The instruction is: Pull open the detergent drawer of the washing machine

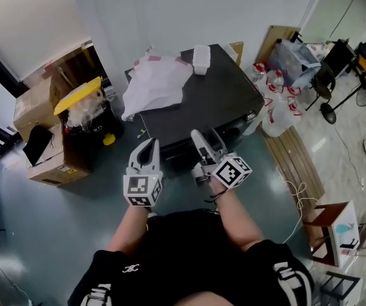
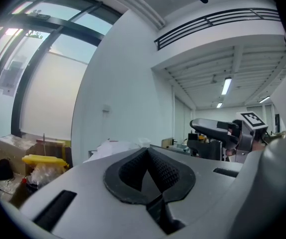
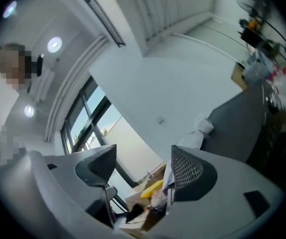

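Task at 0%: drawer untouched. Left gripper (image 1: 150, 144) fingers closed, empty; right gripper (image 1: 206, 136) fingers open, empty, near washer (image 1: 215, 94). Reach, grip, pull remain.

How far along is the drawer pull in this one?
Done: nothing visible. In hand: the left gripper is shut and empty, the right gripper open and empty, both short of the washing machine. Still to do: reach its front, grip the detergent drawer, which no view shows clearly, and pull it out.

Matt washing machine top (image 1: 218, 101), cardboard box (image 1: 33, 104), faintly glossy floor (image 1: 55, 222).
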Demonstrator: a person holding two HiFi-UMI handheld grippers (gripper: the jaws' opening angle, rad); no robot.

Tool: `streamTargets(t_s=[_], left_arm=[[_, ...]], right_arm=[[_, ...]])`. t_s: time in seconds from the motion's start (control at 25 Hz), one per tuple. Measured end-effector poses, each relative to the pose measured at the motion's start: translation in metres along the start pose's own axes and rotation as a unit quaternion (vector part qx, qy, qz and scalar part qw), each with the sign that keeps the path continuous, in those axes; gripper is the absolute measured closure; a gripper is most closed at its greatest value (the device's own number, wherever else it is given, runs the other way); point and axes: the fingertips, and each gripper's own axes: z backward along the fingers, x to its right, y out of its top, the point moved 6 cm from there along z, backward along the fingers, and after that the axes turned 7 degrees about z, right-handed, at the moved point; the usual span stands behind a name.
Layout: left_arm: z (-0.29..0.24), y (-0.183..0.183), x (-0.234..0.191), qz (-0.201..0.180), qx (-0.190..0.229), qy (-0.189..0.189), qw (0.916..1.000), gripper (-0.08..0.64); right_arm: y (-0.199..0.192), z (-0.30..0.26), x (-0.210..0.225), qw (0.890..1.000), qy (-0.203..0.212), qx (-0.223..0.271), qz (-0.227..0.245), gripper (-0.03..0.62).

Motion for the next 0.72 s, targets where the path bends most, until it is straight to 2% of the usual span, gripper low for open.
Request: streamTargets(t_s=[0.12, 0.28, 0.52, 0.6, 0.72], left_arm=[[-0.004, -0.003, -0.001, 0.004, -0.006, -0.002, 1.0000, 0.557], [-0.008, -0.007, 0.003, 0.005, -0.016, -0.004, 0.9999, 0.557], [-0.013, -0.018, 0.006, 0.007, -0.033, -0.006, 0.9994, 0.557], [-0.013, -0.023, 0.006, 0.007, -0.041, -0.004, 0.9991, 0.557], [-0.013, -0.030, 0.005, 0.006, -0.051, -0.001, 0.9987, 0.557]], right_arm=[[-0.009, 0.009, 0.024, 0.994, -0.014, 0.005, -0.108, 0.268], [-0.024, 0.020, 0.041, 0.984, 0.027, 0.006, -0.174, 0.272], [-0.055, 0.040, 0.072, 0.974, 0.042, 0.014, -0.221, 0.279], [-0.067, 0.046, 0.078, 0.974, 0.043, 0.005, -0.221, 0.279], [-0.091, 0.054, 0.087, 0.978, 0.046, -0.038, -0.201, 0.284]])
